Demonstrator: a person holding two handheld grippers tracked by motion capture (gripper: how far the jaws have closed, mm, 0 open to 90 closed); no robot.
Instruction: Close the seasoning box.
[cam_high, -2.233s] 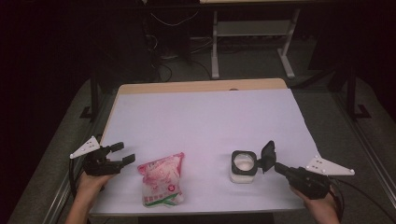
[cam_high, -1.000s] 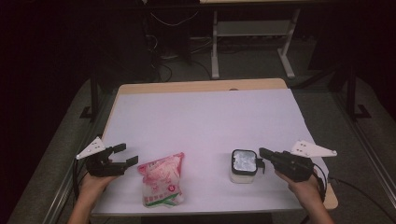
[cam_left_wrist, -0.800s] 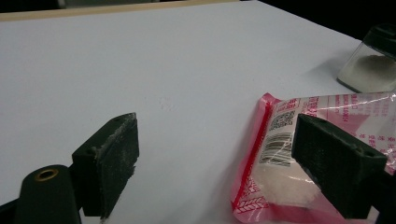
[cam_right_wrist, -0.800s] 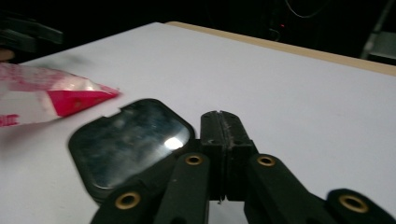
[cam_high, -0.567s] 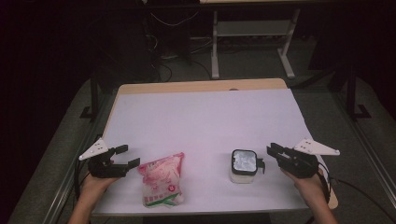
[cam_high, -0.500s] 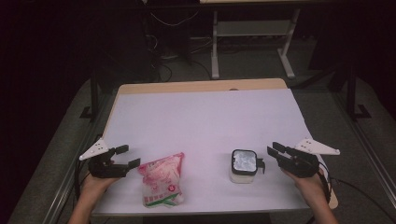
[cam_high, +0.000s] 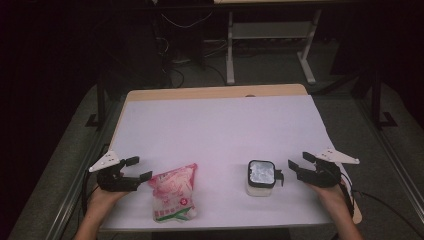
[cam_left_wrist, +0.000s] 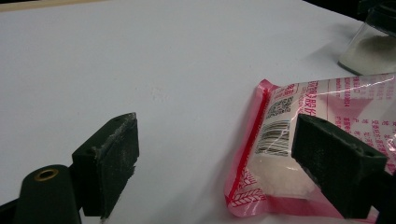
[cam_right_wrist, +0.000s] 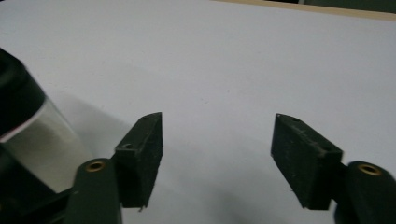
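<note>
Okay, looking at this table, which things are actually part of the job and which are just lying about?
Part of the job:
- pink-and-clear plastic pouch of white powder, by the open left gripper
- square clear jar with a black-rimmed lid, beside the open right gripper

Lying about:
- grey metal stand behind the table
- floor cables

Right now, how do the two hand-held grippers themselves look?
The left gripper and the right gripper are black, each with two blocky jaws with rough flat pads and brass-coloured screw holes. A pale three-cornered plate sits on top of each. A dark cable trails from the right one.
</note>
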